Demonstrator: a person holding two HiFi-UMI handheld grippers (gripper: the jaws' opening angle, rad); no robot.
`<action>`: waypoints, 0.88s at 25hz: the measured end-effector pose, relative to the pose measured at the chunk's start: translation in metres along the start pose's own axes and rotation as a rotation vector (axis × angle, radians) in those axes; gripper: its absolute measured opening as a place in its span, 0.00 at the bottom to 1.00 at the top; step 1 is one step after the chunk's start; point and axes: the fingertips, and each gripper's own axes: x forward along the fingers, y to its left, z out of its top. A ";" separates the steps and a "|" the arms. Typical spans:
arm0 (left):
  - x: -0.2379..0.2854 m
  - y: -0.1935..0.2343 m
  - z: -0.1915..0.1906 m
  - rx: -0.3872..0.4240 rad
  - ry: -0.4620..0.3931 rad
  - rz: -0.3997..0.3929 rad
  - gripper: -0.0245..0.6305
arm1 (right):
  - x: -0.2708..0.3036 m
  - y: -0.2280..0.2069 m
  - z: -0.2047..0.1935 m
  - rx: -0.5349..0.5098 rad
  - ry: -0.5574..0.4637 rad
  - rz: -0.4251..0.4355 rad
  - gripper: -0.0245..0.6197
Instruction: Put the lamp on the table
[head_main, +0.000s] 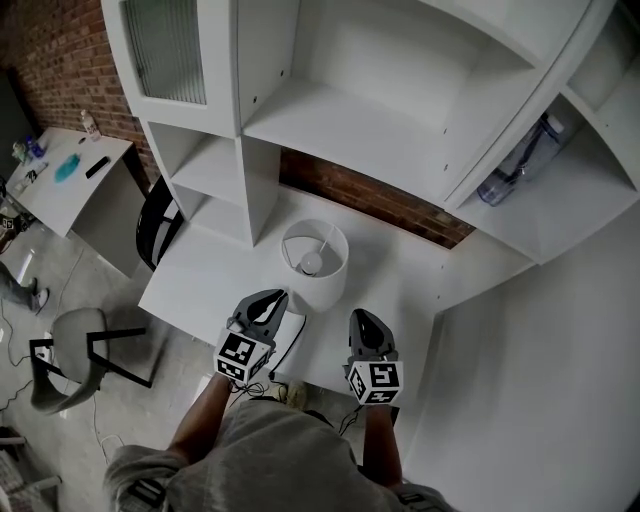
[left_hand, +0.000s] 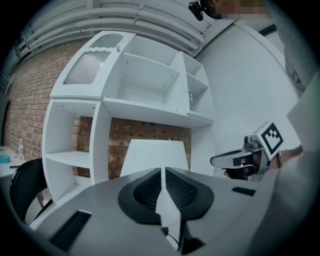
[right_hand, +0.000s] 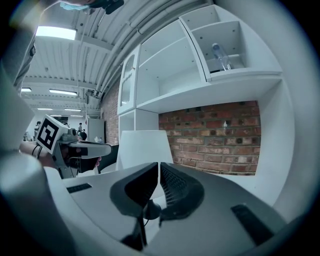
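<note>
Table lamp, white shade, bulb visible: upright on white table, just ahead of both jaw pairs, touching neither.
Left gripper: jaws clenched, nothing between them.
Right gripper: jaws clenched, nothing between them.
White shelf unit: beyond the lamp.

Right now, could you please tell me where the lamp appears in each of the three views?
Head view: the lamp stands just left of centre, on the white table.
Left gripper view: the lamp is at centre, just above the jaws.
Right gripper view: the lamp is left of centre, above the jaws.
Shared landmark: the brick wall behind the lamp.
</note>
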 end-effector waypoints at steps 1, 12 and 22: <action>0.000 0.001 0.000 0.001 0.002 0.001 0.08 | -0.001 0.000 0.001 -0.003 -0.003 0.000 0.09; 0.000 0.005 -0.003 0.011 0.022 0.010 0.05 | -0.006 -0.011 -0.006 0.006 0.001 -0.027 0.09; 0.004 0.010 -0.003 0.018 0.035 0.022 0.05 | 0.002 -0.010 -0.006 -0.010 0.007 -0.024 0.09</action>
